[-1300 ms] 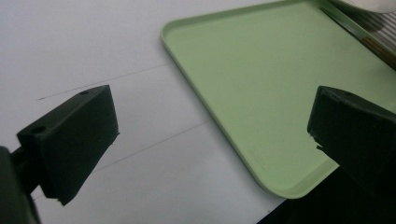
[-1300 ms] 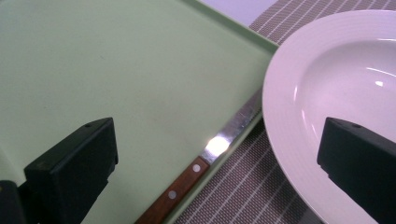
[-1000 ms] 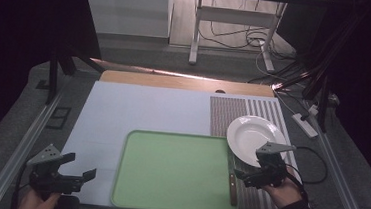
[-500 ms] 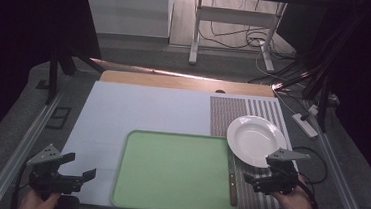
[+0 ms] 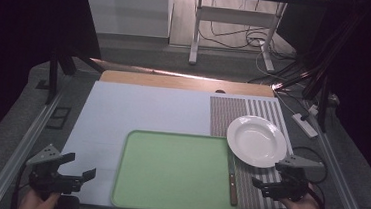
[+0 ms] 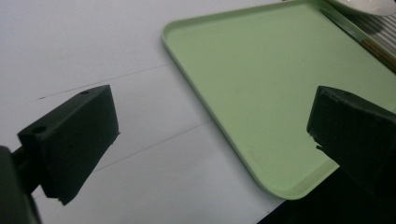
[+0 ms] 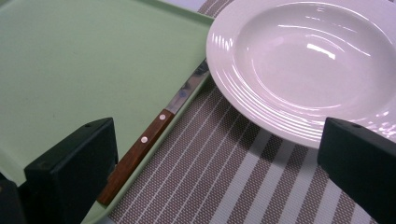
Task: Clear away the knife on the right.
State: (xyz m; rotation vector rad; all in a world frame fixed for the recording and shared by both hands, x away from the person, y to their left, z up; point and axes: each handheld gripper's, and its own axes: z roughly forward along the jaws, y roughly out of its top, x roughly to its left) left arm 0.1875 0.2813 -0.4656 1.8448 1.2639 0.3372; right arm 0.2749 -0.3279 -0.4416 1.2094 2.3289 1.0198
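The right gripper [image 5: 273, 184] hangs at the near right of the bench [image 5: 138, 111], jaws spread wide and empty, just short of the white plate [image 5: 256, 140] on the striped mat [image 7: 233, 182]. The plate's near-left rim overlaps the green tray [image 5: 173, 169], and a wooden-handled knife [image 7: 154, 135] lies along the tray's right edge. It looks like the approach to a pick-up, plate or knife, I cannot tell which. Next would be lowering the jaws around the chosen thing's edge. The left gripper [image 5: 75, 178] waits at the near left, jaws also spread and empty.
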